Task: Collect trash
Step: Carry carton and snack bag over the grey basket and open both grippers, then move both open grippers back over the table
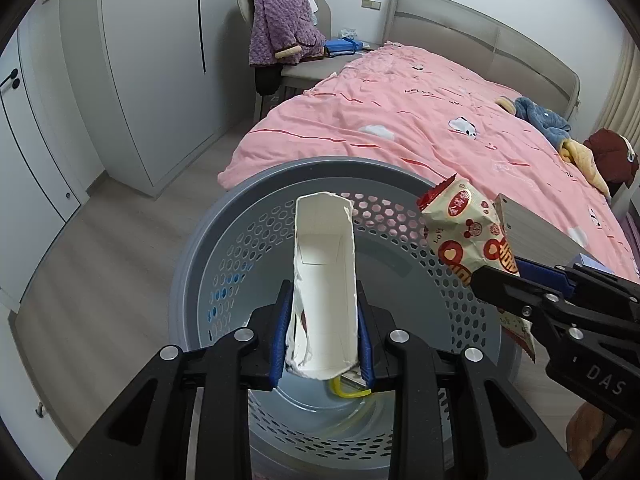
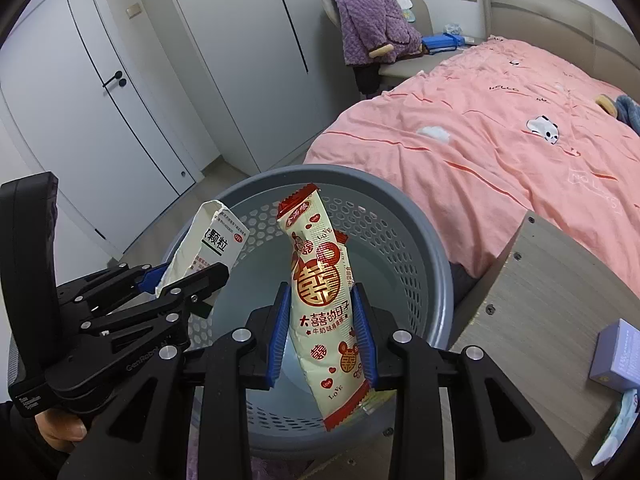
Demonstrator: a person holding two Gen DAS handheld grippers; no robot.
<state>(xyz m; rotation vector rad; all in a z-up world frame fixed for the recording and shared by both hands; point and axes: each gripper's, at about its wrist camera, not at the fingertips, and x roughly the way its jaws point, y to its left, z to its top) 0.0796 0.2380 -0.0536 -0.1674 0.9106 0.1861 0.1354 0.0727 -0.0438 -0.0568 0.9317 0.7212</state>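
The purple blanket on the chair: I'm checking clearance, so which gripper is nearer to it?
Left, slightly. The left gripper is on the purple blanket's side of the bin; the right gripper is beside it, further off.

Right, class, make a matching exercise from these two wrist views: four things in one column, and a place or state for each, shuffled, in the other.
Things:
1. torn white carton
2. red-and-cream snack wrapper
3. grey perforated bin
4. purple fleece garment

Places or states:
A. draped over a chair by the bed
B. clamped in the left gripper
C. standing on the floor, under both grippers
D. between the jaws of the right gripper

Pairs: 1-B, 2-D, 3-C, 4-A
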